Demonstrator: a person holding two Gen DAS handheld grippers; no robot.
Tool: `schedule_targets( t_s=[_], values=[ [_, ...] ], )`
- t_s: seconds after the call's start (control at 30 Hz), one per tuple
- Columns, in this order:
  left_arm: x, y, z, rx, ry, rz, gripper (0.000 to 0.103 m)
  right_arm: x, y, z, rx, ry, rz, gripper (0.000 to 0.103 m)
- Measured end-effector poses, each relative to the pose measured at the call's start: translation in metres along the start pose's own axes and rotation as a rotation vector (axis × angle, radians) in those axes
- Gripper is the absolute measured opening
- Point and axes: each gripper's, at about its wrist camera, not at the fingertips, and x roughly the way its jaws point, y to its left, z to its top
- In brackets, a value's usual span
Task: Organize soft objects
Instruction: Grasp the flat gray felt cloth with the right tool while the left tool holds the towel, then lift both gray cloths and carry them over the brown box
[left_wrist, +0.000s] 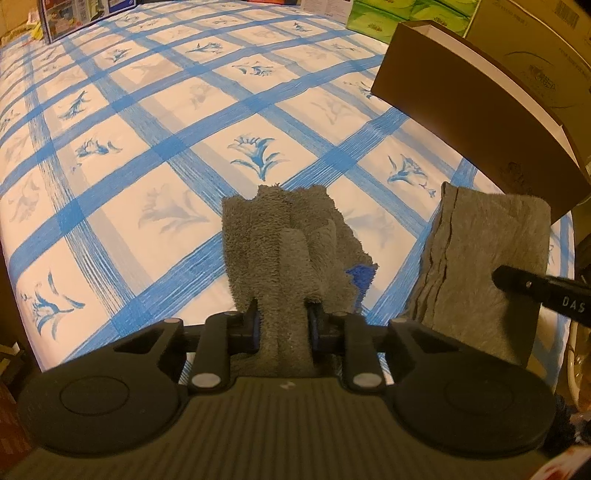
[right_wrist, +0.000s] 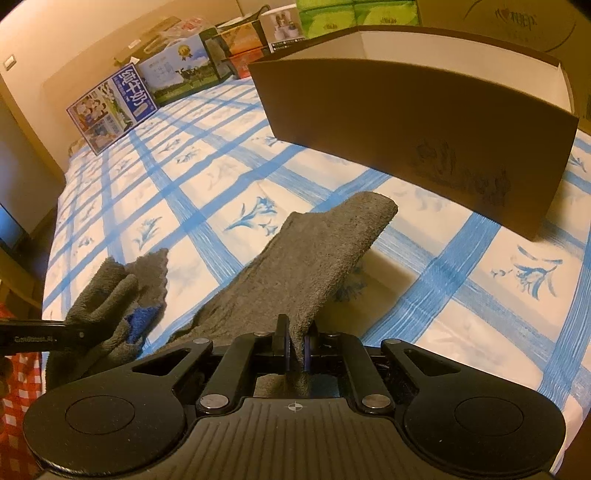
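A: Pinching a bunched grey terry towel (left_wrist: 284, 236), the left hand-held gripper (left_wrist: 282, 325) has its jaws pressed against a thick fold of the cloth, which stands up between them above the bed's white sheet with blue checks and flower prints (left_wrist: 155, 147).

B: And the other one?

A: The right hand-held gripper (right_wrist: 295, 343) is clamped on a flat grey fleecy cloth (right_wrist: 314, 258). Its jaws are nearly together, with only the thin edge of the fabric between them. The cloth slopes away from the jaws, its far end lifted off the sheet and casting a shadow below.

B: Is there a container nearby?

A: A brown open-topped cardboard box with a white inside (right_wrist: 424, 122) sits on the bed just beyond the flat cloth. In the left view the same box (left_wrist: 472, 110) lies to the right, behind that cloth (left_wrist: 484, 258).

B: Anything blue on the towel?

A: A small blue patch (left_wrist: 360, 275) shows at its right edge.

B: And further back?

A: Printed cartons (right_wrist: 110, 110) and green packs (right_wrist: 332, 14) line the far edge of the bed.
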Motion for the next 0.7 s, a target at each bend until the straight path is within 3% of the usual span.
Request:
schedule_targets(
  t_s=[0.7],
  values=[
    [-0.034,-0.012,0.011,0.045,-0.056,-0.028,0.016,-0.048,0.012,0.020,-0.029,-0.067,0.041,0.006]
  ],
)
